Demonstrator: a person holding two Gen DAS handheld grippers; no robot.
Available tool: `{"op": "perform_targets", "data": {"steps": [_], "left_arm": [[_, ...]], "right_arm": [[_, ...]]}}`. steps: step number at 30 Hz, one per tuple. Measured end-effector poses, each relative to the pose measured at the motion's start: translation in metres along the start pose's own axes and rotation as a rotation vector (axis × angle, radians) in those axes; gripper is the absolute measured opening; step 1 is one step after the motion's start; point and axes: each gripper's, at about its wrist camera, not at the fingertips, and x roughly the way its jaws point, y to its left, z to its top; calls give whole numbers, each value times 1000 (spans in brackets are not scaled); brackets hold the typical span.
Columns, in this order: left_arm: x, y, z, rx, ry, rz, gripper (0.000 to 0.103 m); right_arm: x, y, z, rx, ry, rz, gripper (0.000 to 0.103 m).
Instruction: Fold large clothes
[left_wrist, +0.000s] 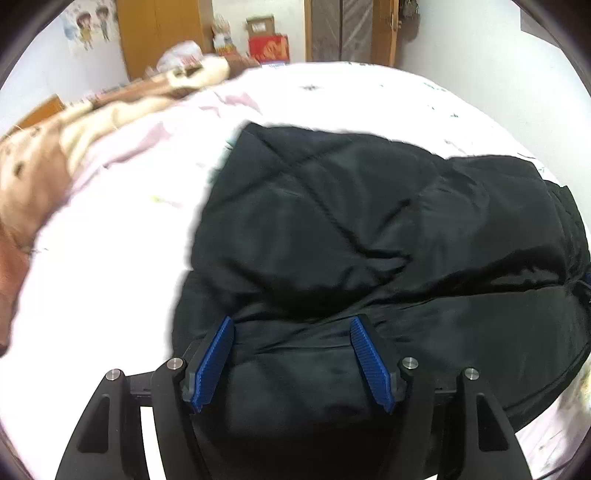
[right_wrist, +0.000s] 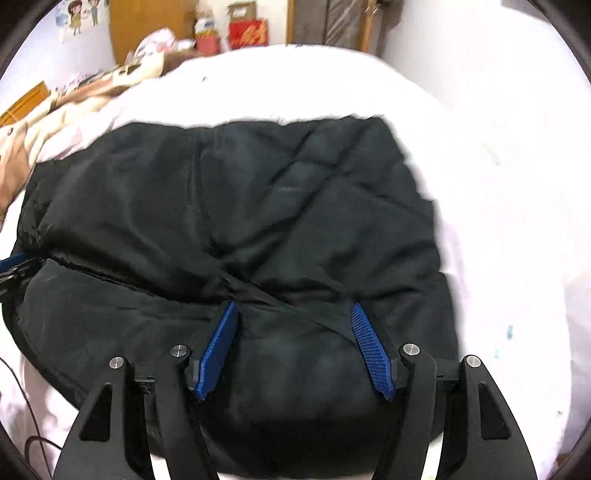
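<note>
A large black quilted jacket (left_wrist: 369, 236) lies folded in a thick bundle on a white and pink bed sheet (left_wrist: 110, 266). It also shows in the right wrist view (right_wrist: 240, 214). My left gripper (left_wrist: 291, 325) is open, its blue fingers spread over the jacket's near left part. My right gripper (right_wrist: 291, 314) is open over the jacket's near right part. Nothing sits between either pair of jaws. The left gripper's tip (right_wrist: 11, 266) shows at the left edge of the right wrist view.
A brown and cream blanket (left_wrist: 55, 147) is heaped along the bed's left side. Wooden wardrobes (left_wrist: 162, 33), boxes (left_wrist: 267, 44) and a white wall stand behind the bed. A dark cable (right_wrist: 22, 406) lies on the sheet at the near left.
</note>
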Motion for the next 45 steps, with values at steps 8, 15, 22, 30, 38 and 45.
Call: {"op": "perform_targets", "data": {"steps": [8,15,22,30,38,45], "left_arm": [[47,20,-13,-91,91,-15,68],[61,18,-9,-106,101,-15,69],[28,47,10,-87,91,-91,69],[26,102,24,-149,120,-179,82],[80,117,37,-149,222,-308,89],[122,106,40,-169,272,-387,102]], "right_arm": [[39,-12,-7,-7,53,18,65],[49,-9,-9,-13,62,17,65],[27,-26,16,-2,65,79,66],[-9,-65,19,38,4,122,68],[-7,-98,18,106,86,183,78],[36,-104,14,169,169,305,94]]}}
